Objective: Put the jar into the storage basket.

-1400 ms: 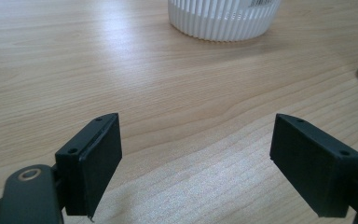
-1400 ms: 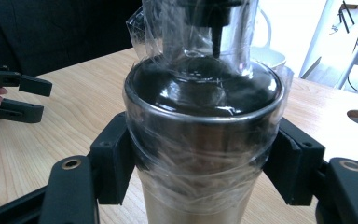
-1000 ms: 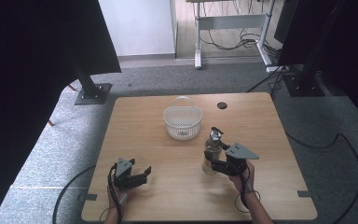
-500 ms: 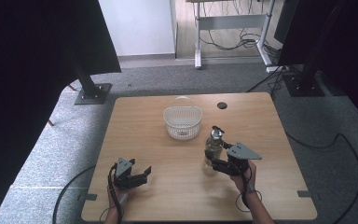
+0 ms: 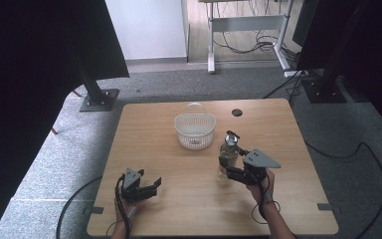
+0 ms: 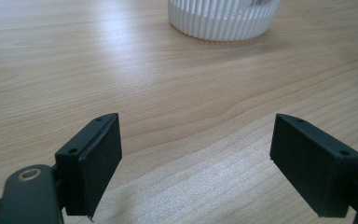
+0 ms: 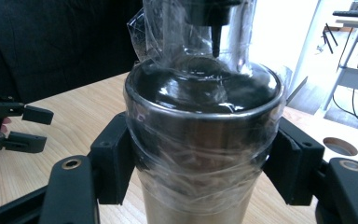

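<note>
The right tongs (image 5: 230,170) are clamped on a plastic-wrapped bottle (image 5: 228,152); in the right gripper view the two black jaws press against opposite sides of its metallic body (image 7: 200,154), just under the dark shoulder. The bottle stands upright on the bench (image 5: 278,129), its black pump top uppermost. A white ribbed basket (image 5: 195,130) is the landmark here: the bottle is near it, a little to its right and on the person's side. The right hand (image 5: 261,185) holds those tongs from the person's side of the bottle.

The left tongs (image 5: 151,185) are released, jaws spread wide with bare wood between them in the left gripper view (image 6: 196,163). They sit low over the bench, well apart from the basket, toward its near left, and point toward its ribbed wall (image 6: 223,21).
</note>
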### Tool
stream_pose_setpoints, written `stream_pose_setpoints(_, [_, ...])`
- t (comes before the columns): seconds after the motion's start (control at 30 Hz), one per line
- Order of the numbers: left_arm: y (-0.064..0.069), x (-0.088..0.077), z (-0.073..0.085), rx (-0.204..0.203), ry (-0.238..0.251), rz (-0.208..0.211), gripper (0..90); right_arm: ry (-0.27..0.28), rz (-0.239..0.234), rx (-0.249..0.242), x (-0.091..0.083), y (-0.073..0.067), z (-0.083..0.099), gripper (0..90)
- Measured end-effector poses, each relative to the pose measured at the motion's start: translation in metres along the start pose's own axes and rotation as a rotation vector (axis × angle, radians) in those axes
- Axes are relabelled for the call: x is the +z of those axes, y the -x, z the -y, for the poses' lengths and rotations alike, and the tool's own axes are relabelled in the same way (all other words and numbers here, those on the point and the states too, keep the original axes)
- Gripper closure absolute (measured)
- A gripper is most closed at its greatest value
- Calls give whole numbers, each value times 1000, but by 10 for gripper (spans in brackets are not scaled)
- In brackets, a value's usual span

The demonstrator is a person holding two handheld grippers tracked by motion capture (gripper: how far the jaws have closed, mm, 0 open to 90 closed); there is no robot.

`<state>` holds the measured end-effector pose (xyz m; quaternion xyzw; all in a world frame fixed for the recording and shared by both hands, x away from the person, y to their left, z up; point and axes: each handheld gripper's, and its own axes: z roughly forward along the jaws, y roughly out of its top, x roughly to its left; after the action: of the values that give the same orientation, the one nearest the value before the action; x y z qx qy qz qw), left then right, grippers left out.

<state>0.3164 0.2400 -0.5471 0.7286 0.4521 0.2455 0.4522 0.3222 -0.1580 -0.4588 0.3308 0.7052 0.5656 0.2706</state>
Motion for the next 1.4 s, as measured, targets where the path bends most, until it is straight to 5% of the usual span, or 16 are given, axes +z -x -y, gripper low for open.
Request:
stream_pose_setpoints(0.67, [0, 0, 0, 2, 0, -1, 162, 5, 1, -44, 7, -2, -31, 325])
stream_pose_setpoints(1.4, [0, 0, 0, 0, -1, 2, 158, 26, -2, -40, 20, 0, -53, 325])
